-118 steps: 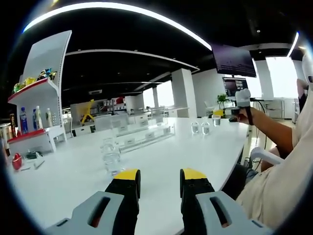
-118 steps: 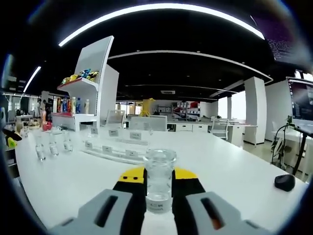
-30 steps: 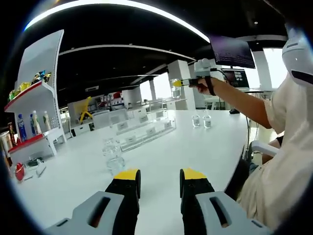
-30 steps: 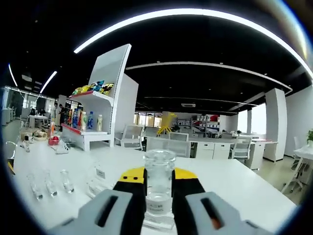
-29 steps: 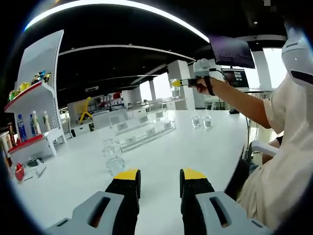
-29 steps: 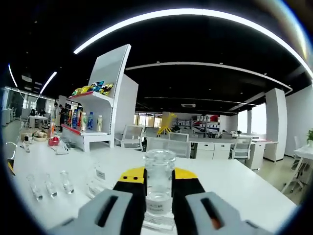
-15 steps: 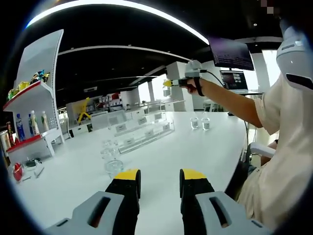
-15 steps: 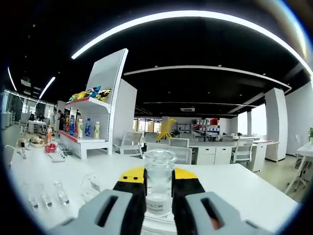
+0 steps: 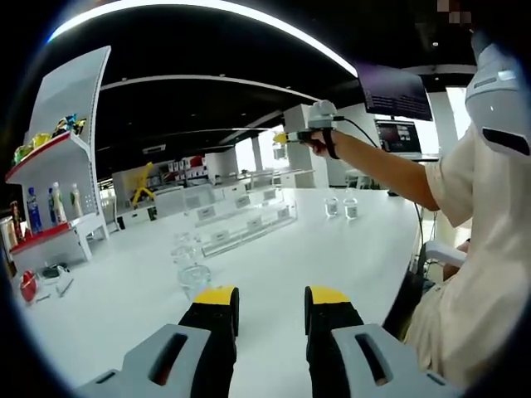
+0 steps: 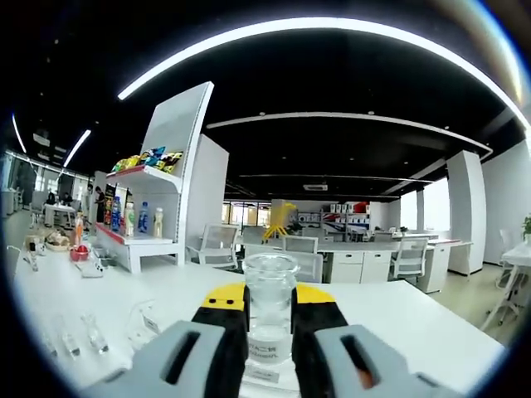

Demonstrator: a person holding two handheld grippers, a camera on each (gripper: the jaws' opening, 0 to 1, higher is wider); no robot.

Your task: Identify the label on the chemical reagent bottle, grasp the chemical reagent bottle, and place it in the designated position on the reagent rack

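Reagent bottle (image 10: 270, 308): clamped upright in right gripper (image 10: 271, 308) fingers
Left gripper (image 9: 267, 303): fingers apart, over white surface (image 9: 348, 249)

Grey left claw (image 9: 267, 308) with yellow-tipped black jaws; person's short sleeve (image 9: 465, 186) looks beige.

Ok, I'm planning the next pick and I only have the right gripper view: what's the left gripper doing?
Observer: The left gripper is open, nothing between its jaws, low over the white table.
Operator: Any bottles near it?
Observer: Yes, a cluster of clear bottles stands on the table just ahead of its left jaw.
Operator: And how does my gripper look from there?
Observer: The right gripper is raised in the air at arm's length, higher than the clear rack, with the reagent bottle in its jaws.
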